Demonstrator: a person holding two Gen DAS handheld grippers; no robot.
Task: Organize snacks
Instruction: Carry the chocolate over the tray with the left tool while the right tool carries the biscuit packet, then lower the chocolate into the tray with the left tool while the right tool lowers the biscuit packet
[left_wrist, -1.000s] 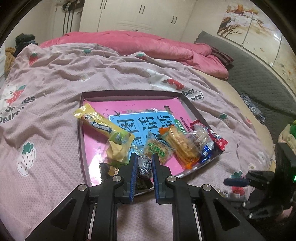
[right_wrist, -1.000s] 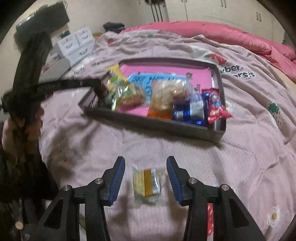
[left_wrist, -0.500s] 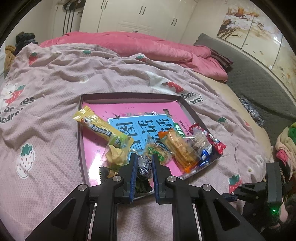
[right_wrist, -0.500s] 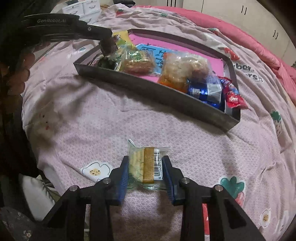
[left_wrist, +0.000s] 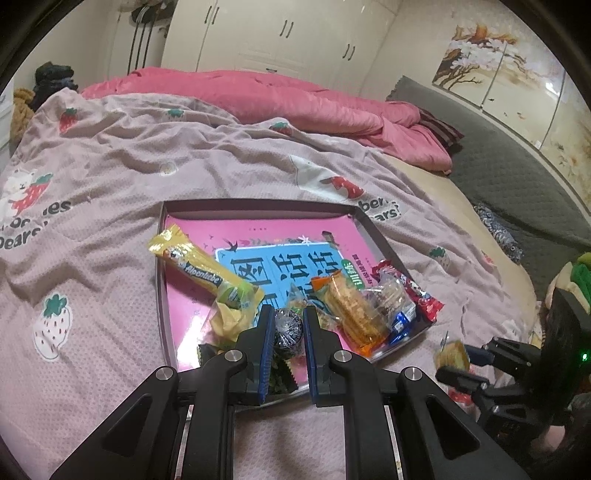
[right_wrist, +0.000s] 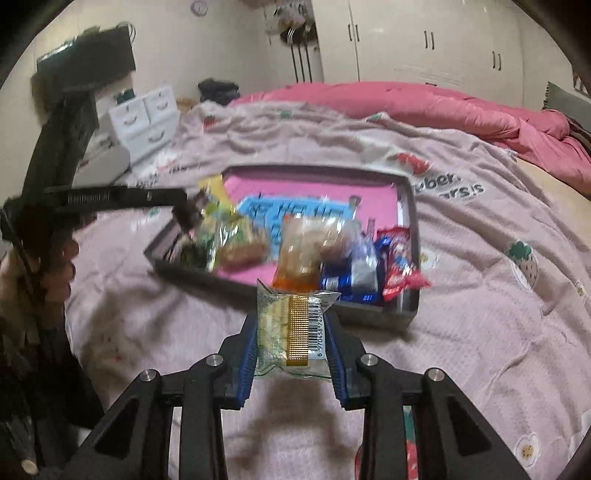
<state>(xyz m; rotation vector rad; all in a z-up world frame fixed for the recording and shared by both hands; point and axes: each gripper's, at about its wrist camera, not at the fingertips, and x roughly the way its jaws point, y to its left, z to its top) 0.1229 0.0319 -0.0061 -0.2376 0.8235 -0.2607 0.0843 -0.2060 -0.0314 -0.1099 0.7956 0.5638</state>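
On the bed (left_wrist: 110, 177), a grey tray (left_wrist: 159, 295) holds a pile of wrapped snacks (left_wrist: 354, 310). The left gripper (left_wrist: 287, 332) has its jaws clamped on a small foil-wrapped sweet (left_wrist: 288, 326) at the tray's near edge. The right gripper (right_wrist: 293, 332) has its jaws clamped on a clear cracker packet (right_wrist: 291, 325), raised off the bedspread just short of the tray.

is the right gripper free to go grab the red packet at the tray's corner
Probably not yet: the right gripper is shut on a clear-wrapped biscuit pack. The red packet itself lies uncovered at the tray corner.
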